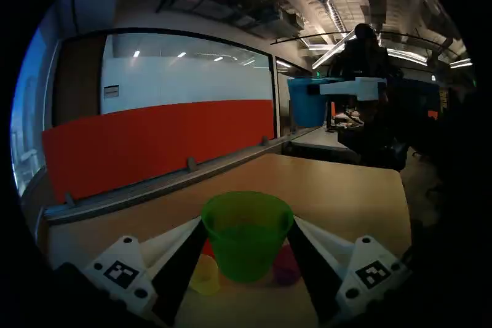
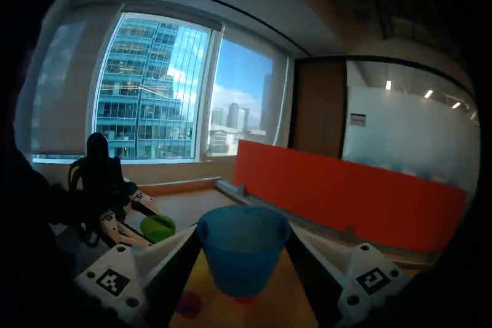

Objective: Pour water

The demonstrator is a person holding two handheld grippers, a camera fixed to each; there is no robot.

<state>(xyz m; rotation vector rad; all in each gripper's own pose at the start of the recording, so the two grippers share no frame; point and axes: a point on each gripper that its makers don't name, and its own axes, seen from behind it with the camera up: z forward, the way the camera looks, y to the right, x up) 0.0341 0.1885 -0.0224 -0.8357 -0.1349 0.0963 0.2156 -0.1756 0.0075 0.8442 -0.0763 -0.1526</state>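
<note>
Left gripper view: claw [image 1: 247,224] grips green cup [image 1: 247,251], table edge [image 1: 401,200] right

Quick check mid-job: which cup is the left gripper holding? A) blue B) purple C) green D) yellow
C: the green cup sits upright between the fingers of the left gripper; the blue cup is in the right gripper.

Orange partition [image 1: 154,137], wooden desk [image 1: 344,186], windows [image 2: 154,88], possibly ceiling ducts [image 1: 332,5].
</note>
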